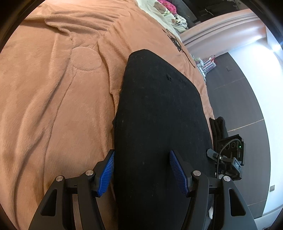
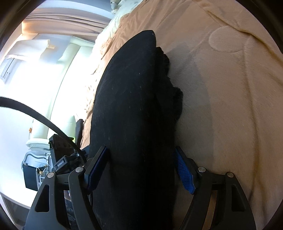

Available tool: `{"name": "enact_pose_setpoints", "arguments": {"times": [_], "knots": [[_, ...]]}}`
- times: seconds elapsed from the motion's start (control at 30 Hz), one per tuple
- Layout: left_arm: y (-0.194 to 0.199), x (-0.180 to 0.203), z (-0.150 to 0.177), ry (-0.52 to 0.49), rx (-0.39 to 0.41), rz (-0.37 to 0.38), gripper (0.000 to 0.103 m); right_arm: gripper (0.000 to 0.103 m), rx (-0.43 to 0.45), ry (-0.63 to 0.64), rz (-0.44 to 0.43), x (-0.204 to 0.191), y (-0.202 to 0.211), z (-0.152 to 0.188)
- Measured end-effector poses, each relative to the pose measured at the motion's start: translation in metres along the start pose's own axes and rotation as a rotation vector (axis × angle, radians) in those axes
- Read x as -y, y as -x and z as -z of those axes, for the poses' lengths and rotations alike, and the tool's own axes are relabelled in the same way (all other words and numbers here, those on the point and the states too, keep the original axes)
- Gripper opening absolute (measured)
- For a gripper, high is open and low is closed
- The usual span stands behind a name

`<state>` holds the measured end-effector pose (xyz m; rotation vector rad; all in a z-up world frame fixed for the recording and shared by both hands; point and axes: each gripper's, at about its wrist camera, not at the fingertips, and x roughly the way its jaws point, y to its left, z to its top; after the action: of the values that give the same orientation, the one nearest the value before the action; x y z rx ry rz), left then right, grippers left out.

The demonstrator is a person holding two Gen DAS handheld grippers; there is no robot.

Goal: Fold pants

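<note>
Black pants [image 1: 159, 115] lie folded on the bed's rumpled orange blanket [image 1: 53, 97].

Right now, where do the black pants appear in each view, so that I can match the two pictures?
Left wrist view: black pants run up the centre, right of the orange blanket.
Right wrist view: black pants run up the centre, left of the blanket.
Shared landmark: the circle pressed into the blanket.

pants [image 1: 159, 115] on blanket [image 1: 53, 97] | pillows [image 1: 164, 14] behind | floor [image 1: 238, 92] right
</note>
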<state>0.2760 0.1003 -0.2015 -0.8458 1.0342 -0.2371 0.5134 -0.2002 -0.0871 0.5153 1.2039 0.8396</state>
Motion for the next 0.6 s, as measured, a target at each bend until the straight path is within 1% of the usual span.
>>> {"name": "enact_pose_setpoints", "arguments": {"times": [0.03, 0.1, 0.17, 0.2, 0.3, 0.37, 0.43, 0.6], "knots": [[-0.001, 0.0, -0.001, 0.004, 0.001, 0.004, 0.063, 0.073, -0.002, 0.004, -0.006, 0.002, -0.002, 0.0], [-0.002, 0.0, -0.004, 0.011, 0.004, 0.011, 0.062, 0.069, -0.005, 0.003, -0.018, 0.004, -0.005, -0.005], [-0.001, 0.0, -0.004, 0.016, 0.004, 0.009, 0.059, 0.061, -0.008, 0.005, -0.036, 0.007, -0.007, -0.006], [0.0, 0.001, -0.003, 0.014, 0.006, 0.007, 0.058, 0.059, -0.009, 0.007, -0.046, 0.008, -0.008, -0.005], [0.004, 0.006, -0.001, -0.005, 0.015, 0.006, 0.053, 0.046, -0.007, 0.019, -0.074, 0.009, -0.006, -0.003], [0.008, 0.006, -0.002, -0.007, 0.019, 0.017, 0.049, 0.038, 0.002, 0.046, -0.072, 0.005, -0.002, 0.002], [0.013, 0.006, -0.002, -0.005, 0.024, 0.033, 0.046, 0.033, 0.014, 0.071, -0.072, -0.001, 0.001, 0.004], [0.028, 0.014, 0.0, -0.033, 0.037, 0.05, 0.043, 0.028, 0.042, 0.136, -0.065, -0.022, 0.007, 0.009]]}}
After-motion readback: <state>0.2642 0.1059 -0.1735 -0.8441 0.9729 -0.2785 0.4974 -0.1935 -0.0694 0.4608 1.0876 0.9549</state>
